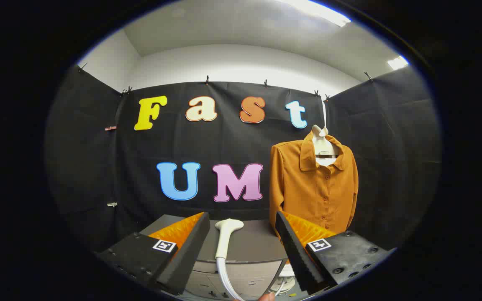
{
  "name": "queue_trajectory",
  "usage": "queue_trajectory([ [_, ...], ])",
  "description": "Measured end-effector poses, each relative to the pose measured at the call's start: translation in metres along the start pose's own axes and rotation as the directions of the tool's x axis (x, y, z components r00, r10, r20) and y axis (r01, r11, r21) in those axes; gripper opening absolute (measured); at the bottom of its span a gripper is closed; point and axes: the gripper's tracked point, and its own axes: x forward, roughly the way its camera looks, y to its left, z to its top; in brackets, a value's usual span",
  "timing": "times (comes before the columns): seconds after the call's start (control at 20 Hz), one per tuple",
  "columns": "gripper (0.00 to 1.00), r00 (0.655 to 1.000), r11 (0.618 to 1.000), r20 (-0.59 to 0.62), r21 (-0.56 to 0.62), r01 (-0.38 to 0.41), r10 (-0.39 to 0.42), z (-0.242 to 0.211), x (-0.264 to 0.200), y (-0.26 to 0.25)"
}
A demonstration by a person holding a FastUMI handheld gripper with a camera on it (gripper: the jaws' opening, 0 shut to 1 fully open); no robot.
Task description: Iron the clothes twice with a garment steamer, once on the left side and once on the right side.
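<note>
A white garment steamer head with its hose lies on a grey table, between and just beyond my two fingers. My gripper is open, wide apart, with nothing pressed between its fingers. An orange button-up shirt hangs on a white hanger against the booth wall, beyond the right finger. The steamer's hose runs down toward me below the fingers.
Black cloth walls close in the booth on the left, back and right. The grey table has a front panel or drawers below its top. A fingertip of a person's hand shows at the very bottom.
</note>
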Motion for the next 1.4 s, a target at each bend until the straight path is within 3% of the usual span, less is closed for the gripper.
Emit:
queue_trajectory([
  [1.4,0.98,1.000,1.000,-0.012,-0.007,-0.028,0.028,-0.007,-0.012,0.018],
])
